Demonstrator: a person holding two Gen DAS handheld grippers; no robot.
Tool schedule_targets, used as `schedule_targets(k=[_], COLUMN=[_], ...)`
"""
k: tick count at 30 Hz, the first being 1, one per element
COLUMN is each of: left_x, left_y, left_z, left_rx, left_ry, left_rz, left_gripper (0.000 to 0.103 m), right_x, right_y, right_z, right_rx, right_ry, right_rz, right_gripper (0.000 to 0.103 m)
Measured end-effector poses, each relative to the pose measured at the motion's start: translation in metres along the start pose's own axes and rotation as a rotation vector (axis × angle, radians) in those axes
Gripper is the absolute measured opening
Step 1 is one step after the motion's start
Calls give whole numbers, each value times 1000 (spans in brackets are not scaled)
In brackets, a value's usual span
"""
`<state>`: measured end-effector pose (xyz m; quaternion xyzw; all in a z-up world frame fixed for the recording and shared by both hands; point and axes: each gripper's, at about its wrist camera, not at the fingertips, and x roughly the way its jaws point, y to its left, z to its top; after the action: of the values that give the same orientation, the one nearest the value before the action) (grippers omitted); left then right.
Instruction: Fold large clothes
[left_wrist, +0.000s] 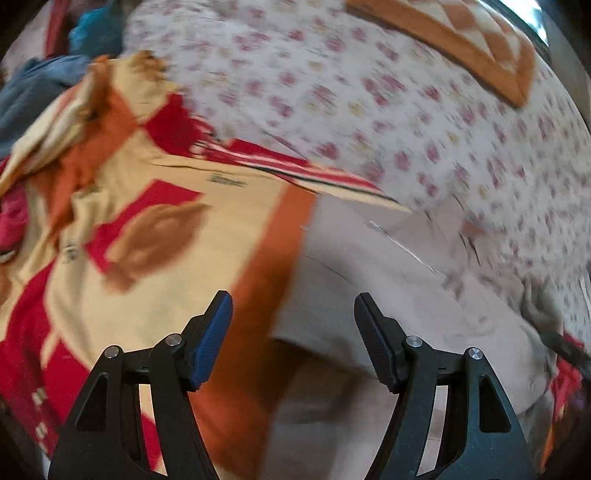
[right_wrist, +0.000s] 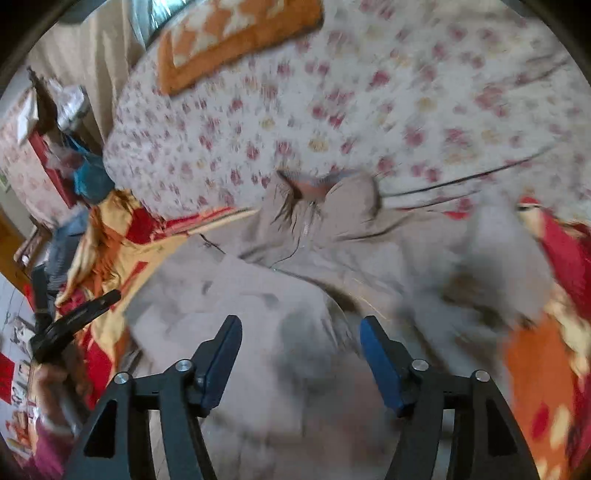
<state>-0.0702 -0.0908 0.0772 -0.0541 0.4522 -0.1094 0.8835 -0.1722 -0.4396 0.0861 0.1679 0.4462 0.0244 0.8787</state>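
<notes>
Right up close to both cameras is the one thing that matters: a big beige-grey zip-front jacket of soft fabric (right_wrist: 303, 266), spread flat on the bed. Its collar (right_wrist: 317, 188) points away toward the floral sheet and its body runs back under the tongs. My guess is it's laid out like that so the sides can be folded in.

Right tongs (right_wrist: 301, 347) hang just above the jacket's lower half, jaws apart with nothing between them, pads not pressing on cloth. Left tongs (left_wrist: 293, 325) are likewise spread and empty, sitting over the jacket's edge where it meets the blanket. So neither one has hold of anything right now. Looks like a pause between grabs.

Working outward from the jacket: it lies on one yellow, red and orange patterned blanket (left_wrist: 155, 221), which shows on both sides of it. Beyond the collar is the white bedsheet with small red flowers (right_wrist: 332, 110), and past that one orange-and-cream checked cushion (right_wrist: 236, 37). Off the jacket's left side sits a blurry heap of blue clothes (left_wrist: 44, 85); can't count those. In the right camera, a hand (right_wrist: 51, 376) holds the other tool.
</notes>
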Motion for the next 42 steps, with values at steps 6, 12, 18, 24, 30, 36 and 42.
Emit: schedule_targets(k=[6, 12, 18, 24, 30, 36, 42], left_x=[27, 51, 51, 38, 12, 1, 8], left_y=[-22, -44, -42, -43, -52, -70, -87], left_z=[-7, -13, -14, -12, -12, -11, -13], left_rx=[70, 127, 120, 94, 102, 145, 183], left_ry=[50, 68, 56, 22, -46, -64, -51], left_rz=[41, 99, 104, 87, 17, -36, -26], left_gripper=[69, 69, 70, 70, 70, 70, 70], right_x=[49, 33, 48, 1, 32, -46, -95], right_y=[16, 25, 2, 17, 2, -15, -98], right_z=[8, 23, 14, -14, -31, -20, -20], right_rx=[-151, -245, -150, -137, -78, 37, 237], right_ry=[117, -39, 17, -44, 27, -82, -156], right_rz=[-74, -231, -251, -190, -201, -104, -214], right_gripper=[4, 4, 28, 50, 50, 59, 72])
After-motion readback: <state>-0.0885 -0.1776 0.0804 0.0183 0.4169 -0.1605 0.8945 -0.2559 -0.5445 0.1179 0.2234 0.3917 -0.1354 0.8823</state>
